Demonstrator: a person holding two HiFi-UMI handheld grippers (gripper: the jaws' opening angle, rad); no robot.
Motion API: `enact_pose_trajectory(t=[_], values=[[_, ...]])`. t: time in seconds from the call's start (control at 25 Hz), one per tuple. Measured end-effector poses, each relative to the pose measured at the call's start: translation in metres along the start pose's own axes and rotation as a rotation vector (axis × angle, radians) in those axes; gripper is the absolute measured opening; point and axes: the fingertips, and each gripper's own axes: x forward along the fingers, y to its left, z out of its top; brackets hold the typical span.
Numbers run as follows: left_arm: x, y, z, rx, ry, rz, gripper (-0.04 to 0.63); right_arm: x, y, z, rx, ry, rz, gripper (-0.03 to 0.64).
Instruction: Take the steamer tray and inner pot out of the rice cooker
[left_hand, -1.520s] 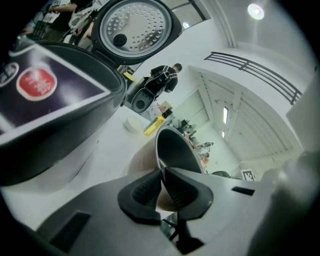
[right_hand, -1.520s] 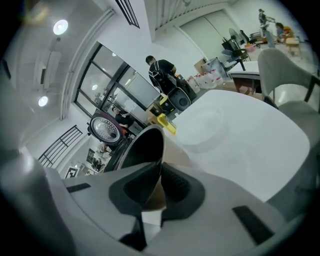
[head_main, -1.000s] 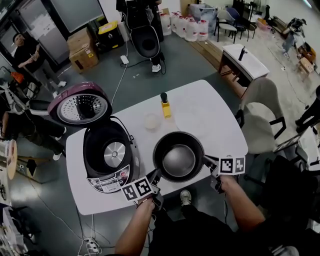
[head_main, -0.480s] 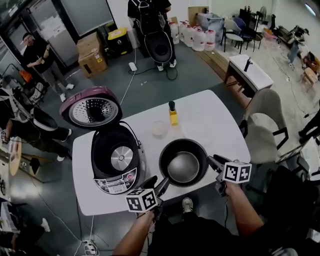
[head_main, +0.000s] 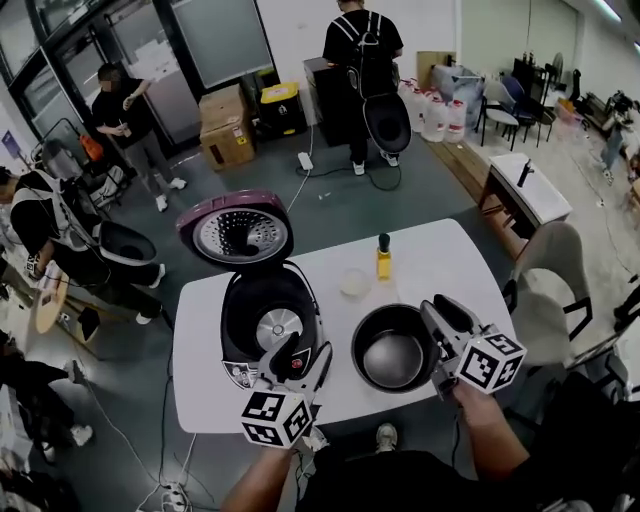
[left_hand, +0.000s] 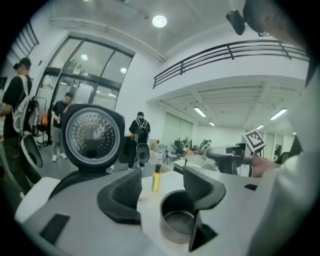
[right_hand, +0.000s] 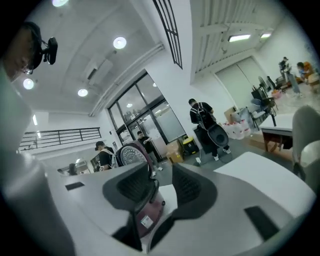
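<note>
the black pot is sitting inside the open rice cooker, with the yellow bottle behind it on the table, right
Not quite. The pot stands on the table beside the rice cooker, to its right in the head view, not inside it. The cooker is open, and the yellow bottle does stand on the table behind the pot.
</note>
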Motion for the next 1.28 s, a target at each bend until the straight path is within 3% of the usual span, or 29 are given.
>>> enact_pose_trajectory(t=[0.24, 0.52, 0.68, 0.76, 0.84, 1.28], values=[[-0.032, 0.028, 0.048, 0.148, -0.079, 0.060, 0.240, 0.032, 0.070, 0.016, -0.220, -0.020, 0.093, 0.138], [-0.071, 0.056, 0.084, 0.222, -0.174, 0.146, 0.198, 0.058, 0.156, 0.021, -0.458, -0.066, 0.204, 0.097], [-0.088, 0.070, 0.096, 0.272, -0.194, 0.177, 0.146, 0.070, 0.189, 0.023, -0.541, -0.103, 0.242, 0.046], [-0.096, 0.078, 0.100, 0.292, -0.212, 0.208, 0.080, 0.076, 0.199, 0.018, -0.565, -0.109, 0.257, 0.014], [-0.103, 0.088, 0.102, 0.293, -0.231, 0.237, -0.005, 0.081, 0.207, 0.011, -0.580, -0.107, 0.277, 0.000], [-0.113, 0.119, 0.068, 0.217, -0.251, 0.268, -0.005, 0.109, 0.231, -0.026, -0.630, -0.100, 0.313, -0.002]])
